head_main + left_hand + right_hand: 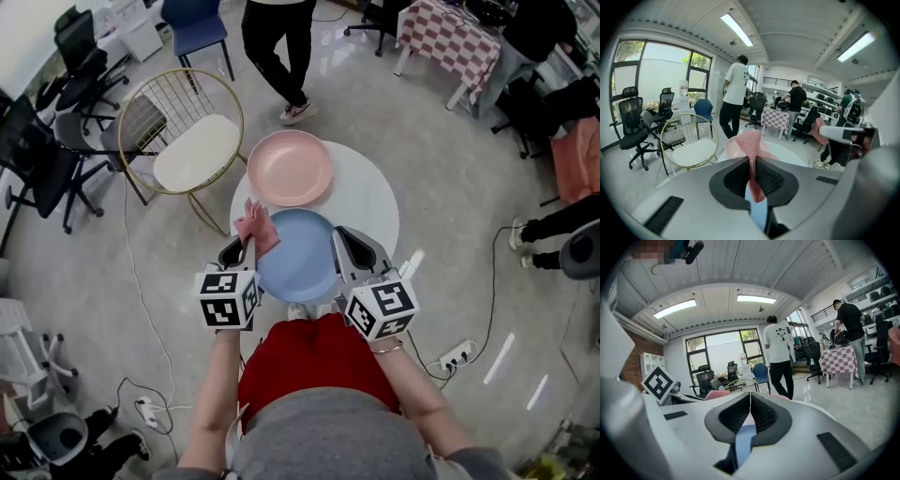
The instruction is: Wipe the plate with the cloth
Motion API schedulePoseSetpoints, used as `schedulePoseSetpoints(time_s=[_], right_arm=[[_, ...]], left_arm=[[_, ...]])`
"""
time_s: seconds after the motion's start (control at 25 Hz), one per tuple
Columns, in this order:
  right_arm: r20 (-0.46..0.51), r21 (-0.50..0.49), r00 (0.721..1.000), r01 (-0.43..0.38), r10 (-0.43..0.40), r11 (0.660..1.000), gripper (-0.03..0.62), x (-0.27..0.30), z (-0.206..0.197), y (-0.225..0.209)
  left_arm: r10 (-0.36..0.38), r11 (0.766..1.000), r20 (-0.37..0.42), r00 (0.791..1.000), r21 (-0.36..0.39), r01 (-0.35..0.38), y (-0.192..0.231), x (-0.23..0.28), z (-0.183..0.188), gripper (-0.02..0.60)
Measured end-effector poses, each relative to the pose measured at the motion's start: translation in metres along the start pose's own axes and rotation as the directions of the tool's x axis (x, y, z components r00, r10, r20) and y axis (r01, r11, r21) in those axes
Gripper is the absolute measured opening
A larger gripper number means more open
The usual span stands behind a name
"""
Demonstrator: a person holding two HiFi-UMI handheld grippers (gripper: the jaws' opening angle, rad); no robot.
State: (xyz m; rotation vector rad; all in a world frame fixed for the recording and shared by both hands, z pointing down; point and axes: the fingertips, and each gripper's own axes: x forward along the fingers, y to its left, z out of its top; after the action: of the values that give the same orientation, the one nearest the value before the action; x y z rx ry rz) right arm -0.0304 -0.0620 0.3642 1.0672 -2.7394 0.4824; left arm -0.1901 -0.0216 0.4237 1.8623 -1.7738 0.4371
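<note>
- Left gripper point(240, 249), in the head view, is clamped on a pink cloth point(255, 227) whose free end stands over the 10 o'clock rim of the blue plate point(300, 258). The right gripper point(347, 249) sits at that plate's 3 o'clock rim. The blue plate lies at 6 o'clock on the round white table point(370, 197), with a pink plate point(291, 167) at 12 o'clock. A gold wire chair point(192, 150) stands at the table's 10 o'clock.
- Left gripper view: the left gripper point(752, 160) pinches the cloth point(752, 140), which rises at 12 o'clock and hangs down between the jaws. The blue plate point(757, 211) shows below in the gap.
- Right gripper view: the right gripper point(750, 396) has its tips pressed together. The blue plate point(744, 439) shows through the gap at 6 o'clock; whether its rim is nipped I cannot tell.
</note>
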Motion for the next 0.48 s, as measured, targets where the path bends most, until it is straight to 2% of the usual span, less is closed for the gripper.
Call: schedulePoseSetpoints(time_s=[0.48], right_arm=[[0.081, -0.014, 0.997, 0.002, -0.001, 1.000, 0.029, -0.015, 0.029, 0.014]], left_arm=[[-0.073, 0.997, 0.179, 0.981, 0.020, 0.070, -0.020, -0.034, 0.052, 0.032]])
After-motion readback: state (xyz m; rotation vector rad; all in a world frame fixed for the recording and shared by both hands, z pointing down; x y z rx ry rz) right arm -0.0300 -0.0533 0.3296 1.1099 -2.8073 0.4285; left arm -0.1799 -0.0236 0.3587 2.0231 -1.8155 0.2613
